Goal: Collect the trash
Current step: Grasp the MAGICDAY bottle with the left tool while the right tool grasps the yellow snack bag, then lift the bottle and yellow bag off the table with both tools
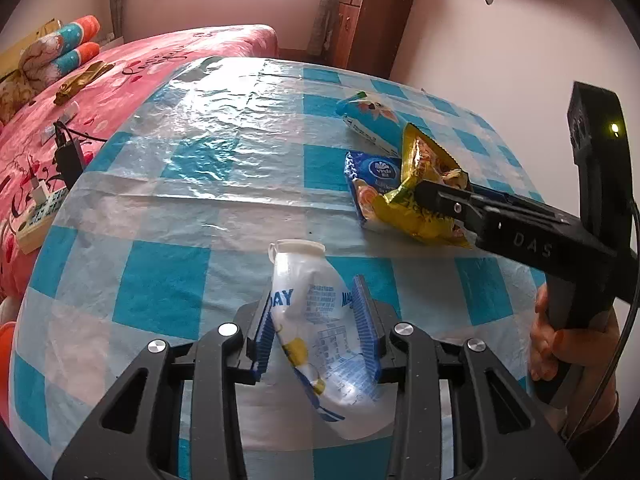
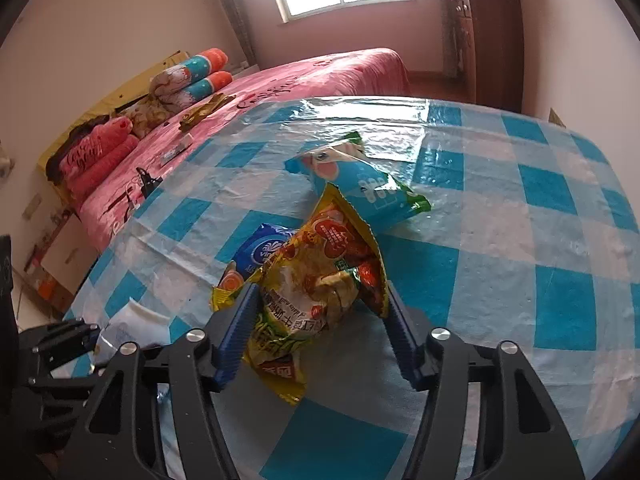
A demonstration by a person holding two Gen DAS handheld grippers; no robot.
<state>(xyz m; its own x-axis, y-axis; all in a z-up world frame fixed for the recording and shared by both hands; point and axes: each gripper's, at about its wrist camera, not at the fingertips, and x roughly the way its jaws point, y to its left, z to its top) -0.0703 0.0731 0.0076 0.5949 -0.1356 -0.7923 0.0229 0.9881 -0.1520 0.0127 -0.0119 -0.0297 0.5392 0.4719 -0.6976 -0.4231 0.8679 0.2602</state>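
The left gripper [image 1: 316,328] is closed on a squashed white plastic bottle [image 1: 316,320], pads pinching its flattened waist so it cannot slip; at 2 o'clock, the right gripper [image 2: 320,332] clamps a crumpled yellow snack bag [image 2: 320,292]; a blue tissue pack [image 1: 370,174] and teal wrapper [image 2: 360,184] lie on the checked table [image 1: 160,280], likely next.

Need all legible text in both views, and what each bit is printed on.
"DAY" and "MAG" (cut off): crushed clear plastic bottle in the left gripper.
"DAS": black finger of the right gripper.
"Vinda": blue tissue pack.
Yellow snack bag in the right gripper: Chinese print, too blurred to read.
Teal carton: artwork only, nothing legible.
Bottle's small print: too small.
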